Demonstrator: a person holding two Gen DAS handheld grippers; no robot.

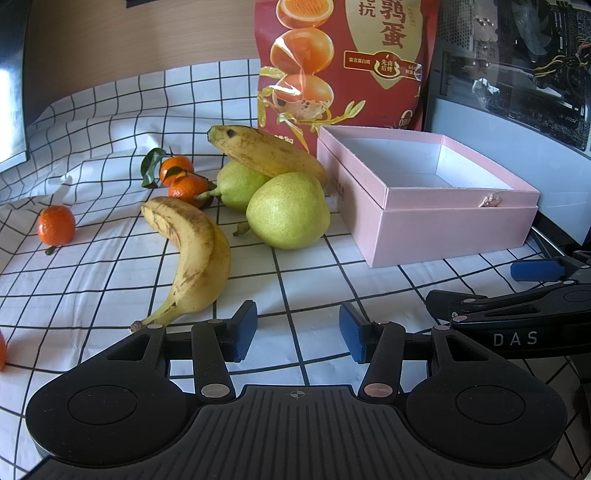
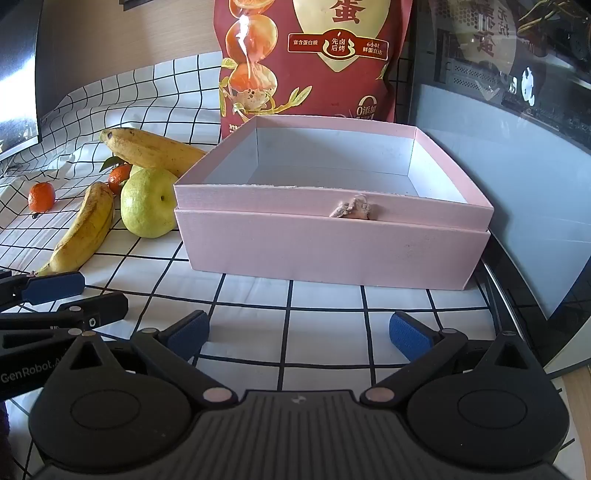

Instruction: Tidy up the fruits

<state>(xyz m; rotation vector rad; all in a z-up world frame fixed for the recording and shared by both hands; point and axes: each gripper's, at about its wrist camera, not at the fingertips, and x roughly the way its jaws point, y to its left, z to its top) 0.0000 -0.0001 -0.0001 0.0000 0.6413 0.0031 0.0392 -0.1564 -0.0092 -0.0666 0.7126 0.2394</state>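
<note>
Both grippers, left (image 1: 297, 332) and right (image 2: 298, 332), jaws released, nothing grasped; suggest left takes near banana (image 1: 192, 254) mid-body, lifts clear of pear (image 1: 288, 210), lowers into box (image 1: 458, 221).

The left gripper (image 1: 297, 332), jaws apart and holding nothing, hovers near a banana (image 1: 195, 254), two pears (image 1: 288, 214) and a pink box (image 1: 443, 225).

White tablecloth with black grid (image 1: 110, 266) (image 2: 325, 306) covers the surface; creased and rucked up toward the rear left. Red snack pouch (image 1: 343, 62) (image 2: 314, 55) stands upright at the back, printed with gold Chinese characters and egg pictures. Glass-sided computer case (image 1: 517, 62) (image 2: 509, 110) at right, circuit boards and cables visible through the panel. Wood-grain wall (image 1: 147, 33) behind.
</note>
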